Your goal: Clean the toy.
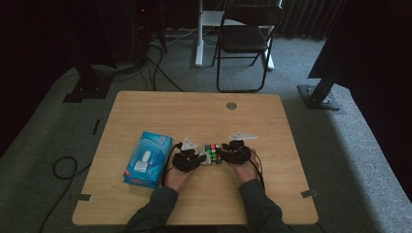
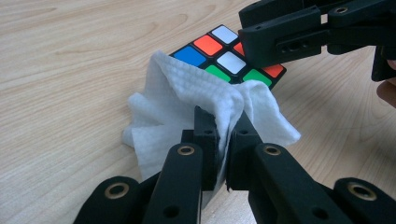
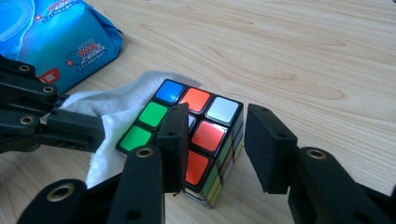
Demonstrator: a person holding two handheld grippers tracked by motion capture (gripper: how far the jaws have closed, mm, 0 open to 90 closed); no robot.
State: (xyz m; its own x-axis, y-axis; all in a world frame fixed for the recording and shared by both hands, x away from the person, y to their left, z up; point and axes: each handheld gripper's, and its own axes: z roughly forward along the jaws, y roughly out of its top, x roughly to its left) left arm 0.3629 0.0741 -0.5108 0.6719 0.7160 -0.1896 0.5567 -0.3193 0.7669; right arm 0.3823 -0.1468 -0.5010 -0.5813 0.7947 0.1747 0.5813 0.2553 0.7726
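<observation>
A colourful puzzle cube (image 1: 212, 153) (image 2: 219, 51) (image 3: 205, 135) rests on the wooden table (image 1: 194, 111) between both hands. My left gripper (image 1: 200, 158) (image 2: 229, 126) is shut on a crumpled white wipe (image 2: 187, 98) (image 3: 116, 112), which lies against the cube's left side. My right gripper (image 1: 225, 154) (image 3: 217, 112) stands open astride the cube's near right corner. One jaw hangs over the top face. The other stands off the cube's right side with a gap showing. In the left gripper view the right gripper (image 2: 280, 37) covers the cube's far edge.
A blue pack of wet wipes (image 1: 147, 158) (image 3: 60, 37) lies on the table left of the left hand. A round grommet (image 1: 231, 105) sits near the far edge. Beyond the table stands a black folding chair (image 1: 245, 39), with cables on the floor.
</observation>
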